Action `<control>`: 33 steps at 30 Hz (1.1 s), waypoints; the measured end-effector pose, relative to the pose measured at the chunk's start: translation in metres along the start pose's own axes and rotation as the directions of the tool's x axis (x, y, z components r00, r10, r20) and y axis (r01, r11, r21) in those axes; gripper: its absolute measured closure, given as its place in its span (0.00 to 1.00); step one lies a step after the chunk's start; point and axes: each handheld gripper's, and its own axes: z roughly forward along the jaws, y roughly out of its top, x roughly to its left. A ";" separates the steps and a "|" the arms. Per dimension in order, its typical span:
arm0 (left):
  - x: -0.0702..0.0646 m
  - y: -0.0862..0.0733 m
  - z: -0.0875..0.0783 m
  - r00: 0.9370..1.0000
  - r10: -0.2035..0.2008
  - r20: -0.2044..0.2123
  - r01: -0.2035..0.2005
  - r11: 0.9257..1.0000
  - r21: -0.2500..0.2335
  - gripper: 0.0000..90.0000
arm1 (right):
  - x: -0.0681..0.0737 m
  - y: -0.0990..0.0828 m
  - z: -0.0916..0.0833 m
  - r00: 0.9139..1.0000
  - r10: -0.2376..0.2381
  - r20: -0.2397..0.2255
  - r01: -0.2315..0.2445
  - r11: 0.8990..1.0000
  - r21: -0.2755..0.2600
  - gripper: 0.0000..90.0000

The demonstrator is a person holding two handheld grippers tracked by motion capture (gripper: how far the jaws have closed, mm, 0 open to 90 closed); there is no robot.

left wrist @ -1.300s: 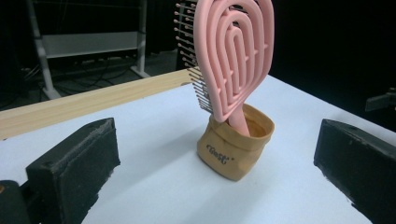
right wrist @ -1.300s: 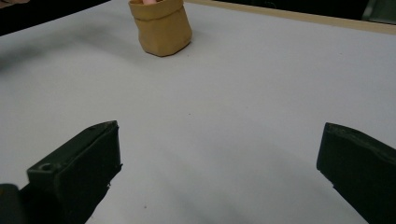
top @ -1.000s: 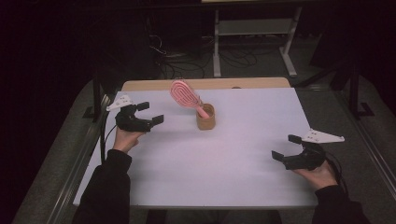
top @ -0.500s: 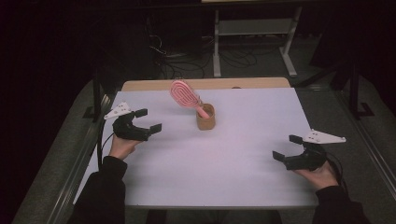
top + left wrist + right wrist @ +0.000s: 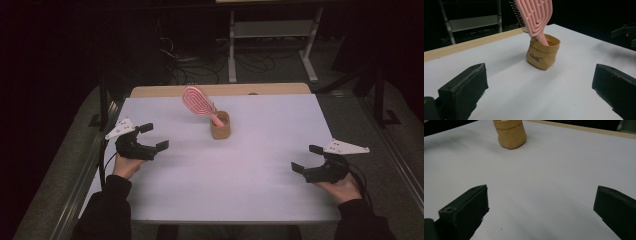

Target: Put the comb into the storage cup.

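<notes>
Nearest the person, the right gripper (image 5: 308, 160) sits by the table's (image 5: 260, 190) near right corner, jaws spread wide, grasping nothing. The left gripper (image 5: 150, 137) hovers farther in, also released and empty (and clearly the closer of the two to the pouch). Ahead and to its right stands the small tan paper pouch (image 5: 543, 53), with the pink hairbrush (image 5: 534, 15) planted handle-down inside, its long axis leaning up and left toward that gripper.
</notes>
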 end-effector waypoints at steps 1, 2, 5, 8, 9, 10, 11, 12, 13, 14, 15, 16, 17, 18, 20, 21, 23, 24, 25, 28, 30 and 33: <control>-0.001 -0.001 -0.002 1.000 0.000 -0.002 0.000 1.000 0.000 0.00 | 0.000 0.000 0.000 1.000 -0.001 0.000 0.001 1.000 0.000 0.00; -0.001 -0.002 -0.003 1.000 0.002 -0.003 -0.002 1.000 0.000 0.00 | 0.000 0.000 0.000 1.000 0.000 -0.001 0.000 1.000 0.001 0.00; -0.001 -0.006 -0.009 1.000 0.010 -0.021 -0.010 1.000 -0.006 0.00 | 0.000 0.000 0.000 1.000 0.000 -0.002 0.000 1.000 0.001 0.00; 0.001 -0.012 -0.015 0.999 0.001 -0.034 -0.001 1.000 -0.014 0.00 | 0.000 0.000 0.000 1.000 0.001 -0.003 -0.001 1.000 0.004 0.00; 0.002 -0.013 -0.016 0.999 -0.004 -0.038 0.003 1.000 -0.017 0.00 | 0.000 0.000 0.000 1.000 0.001 -0.003 -0.001 1.000 0.005 0.00; 0.002 -0.015 -0.018 0.999 -0.009 -0.042 0.008 1.000 -0.016 0.00 | 0.000 0.000 0.000 1.000 0.001 -0.004 0.000 1.000 0.005 0.00; 0.003 -0.016 -0.020 0.999 -0.011 -0.046 0.010 1.000 -0.019 0.00 | 0.000 0.000 0.000 1.000 0.002 -0.004 -0.002 1.000 0.005 0.00; 0.004 -0.018 -0.021 0.999 -0.014 -0.050 0.013 1.000 -0.022 0.00 | 0.001 0.000 0.000 1.000 0.002 -0.004 -0.002 1.000 0.006 0.00; 0.005 -0.020 -0.023 0.998 -0.017 -0.053 0.016 1.000 -0.023 0.00 | 0.000 0.000 0.001 1.000 0.001 -0.004 -0.001 1.000 0.006 0.00; 0.005 -0.021 -0.025 0.998 -0.019 -0.056 0.018 1.000 -0.025 0.00 | 0.001 0.000 0.001 1.000 0.001 -0.004 -0.001 1.000 0.007 0.00; 0.006 -0.023 -0.026 0.998 -0.024 -0.061 0.023 0.999 -0.026 0.00 | 0.001 0.000 0.001 1.000 0.002 -0.004 -0.002 1.000 0.008 0.00; 0.006 -0.025 -0.027 0.997 -0.028 -0.067 0.026 0.999 -0.028 0.00 | 0.001 0.000 0.001 1.000 0.002 -0.005 -0.002 1.000 0.008 0.00; 0.007 -0.027 -0.029 0.997 -0.030 -0.069 0.029 0.999 -0.024 0.00 | 0.000 0.000 0.001 1.000 0.002 -0.005 -0.002 1.000 0.008 0.00; 0.007 -0.028 -0.031 0.996 -0.037 -0.075 0.035 0.999 -0.029 0.00 | 0.000 0.000 0.001 1.000 0.003 -0.005 -0.003 1.000 0.007 0.00; 0.008 -0.031 -0.035 0.995 -0.043 -0.086 0.040 0.999 -0.036 0.00 | 0.000 0.000 0.001 1.000 0.004 -0.006 -0.004 1.000 0.007 0.00; 0.009 -0.032 -0.037 0.995 -0.050 -0.089 0.046 0.998 -0.042 0.00 | 0.000 -0.001 0.001 1.000 0.004 -0.006 -0.004 1.000 0.007 0.00; 0.010 -0.034 -0.041 0.993 -0.061 -0.098 0.056 0.997 -0.051 0.00 | 0.000 -0.001 0.001 1.000 0.005 -0.006 -0.005 1.000 0.008 0.00; 0.010 -0.036 -0.043 0.993 -0.064 -0.102 0.058 0.997 -0.054 0.00 | 0.000 -0.001 0.001 1.000 0.005 -0.006 -0.005 1.000 0.007 0.00; 0.010 -0.037 -0.045 0.992 -0.068 -0.106 0.062 0.996 -0.059 0.00 | 0.000 -0.001 0.000 1.000 0.005 -0.006 -0.005 1.000 0.007 0.00; 0.010 -0.043 -0.050 0.990 -0.081 -0.119 0.072 0.995 -0.072 0.00 | 0.000 -0.001 0.000 1.000 0.006 -0.005 -0.006 1.000 0.005 0.00; 0.011 -0.047 -0.053 0.988 -0.085 -0.128 0.076 0.995 -0.070 0.00 | 0.000 -0.001 0.000 1.000 0.006 -0.005 -0.006 1.000 0.007 0.00; 0.012 -0.053 -0.058 0.984 -0.095 -0.150 0.085 0.994 -0.074 0.00 | -0.001 -0.001 0.000 1.000 0.007 -0.005 -0.007 1.000 0.009 0.00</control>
